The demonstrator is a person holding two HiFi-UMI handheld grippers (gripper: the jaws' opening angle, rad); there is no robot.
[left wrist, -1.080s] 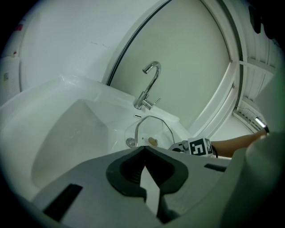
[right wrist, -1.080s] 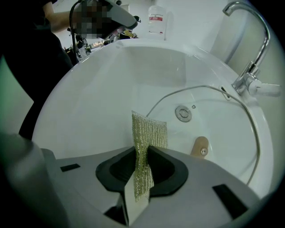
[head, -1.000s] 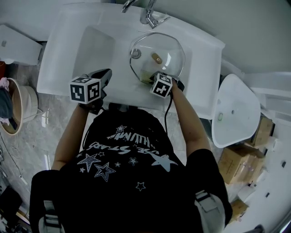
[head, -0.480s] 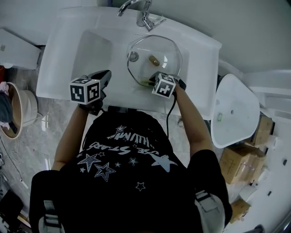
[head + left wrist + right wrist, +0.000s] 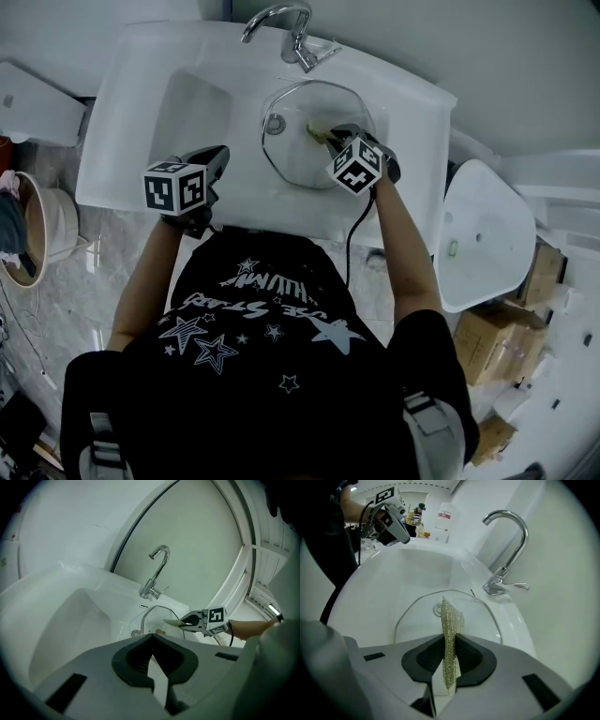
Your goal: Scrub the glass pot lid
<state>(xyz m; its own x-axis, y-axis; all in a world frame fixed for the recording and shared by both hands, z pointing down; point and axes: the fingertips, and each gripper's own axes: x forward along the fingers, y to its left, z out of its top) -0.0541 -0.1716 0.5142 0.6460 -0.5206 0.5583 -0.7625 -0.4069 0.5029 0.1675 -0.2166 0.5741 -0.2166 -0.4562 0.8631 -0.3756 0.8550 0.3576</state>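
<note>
Right gripper view: right gripper [image 5: 449,660] pinches a mesh scouring cloth [image 5: 451,625] above the glass pot lid [image 5: 480,620] lying in the sink [image 5: 365,588]. The left gripper [image 5: 151,660], closed and empty, steadies nothing, so scrubbing may skid the lid.

Head view steeply down over sink [image 5: 141,112], both gripper views low, close — sharing its faucet [image 5: 286,28].

Seen from overhead: a person at a white sink, with a gripper in each hand.

The glass pot lid [image 5: 298,161] lies in the round basin below the faucet [image 5: 281,23]. The right gripper [image 5: 330,134] reaches over the lid, with a yellowish scrub cloth [image 5: 315,130] at its fingers near the lid's middle. The left gripper [image 5: 218,157] is at the front edge of the counter [image 5: 122,141], left of the basin and apart from the lid.
</note>
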